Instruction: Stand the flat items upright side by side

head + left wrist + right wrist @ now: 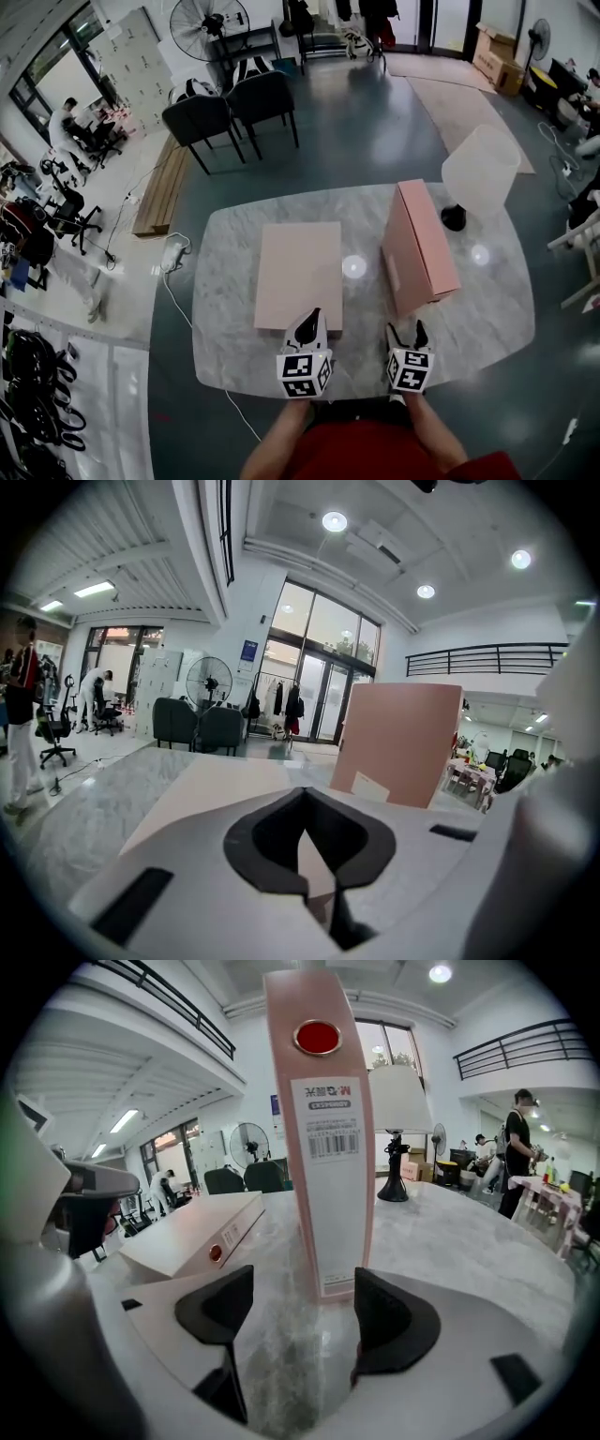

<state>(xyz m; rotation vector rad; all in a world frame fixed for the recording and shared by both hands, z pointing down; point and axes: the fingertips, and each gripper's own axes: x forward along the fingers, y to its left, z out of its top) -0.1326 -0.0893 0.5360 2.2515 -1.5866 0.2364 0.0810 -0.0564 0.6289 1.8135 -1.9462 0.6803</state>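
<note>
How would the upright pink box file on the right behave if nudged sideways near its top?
The upright pink cardboard box file stands tall on a narrow base, so a sideways push would probably tip it. Its flat, straight faces suggest it is stiff. The glossy grey marble tabletop may let it skid if pushed low.

Bright, even indoor light; ceiling lamps [334, 521] throw glare spots on marble table [487, 309]; fisheye bending, vignetted corners.
</note>
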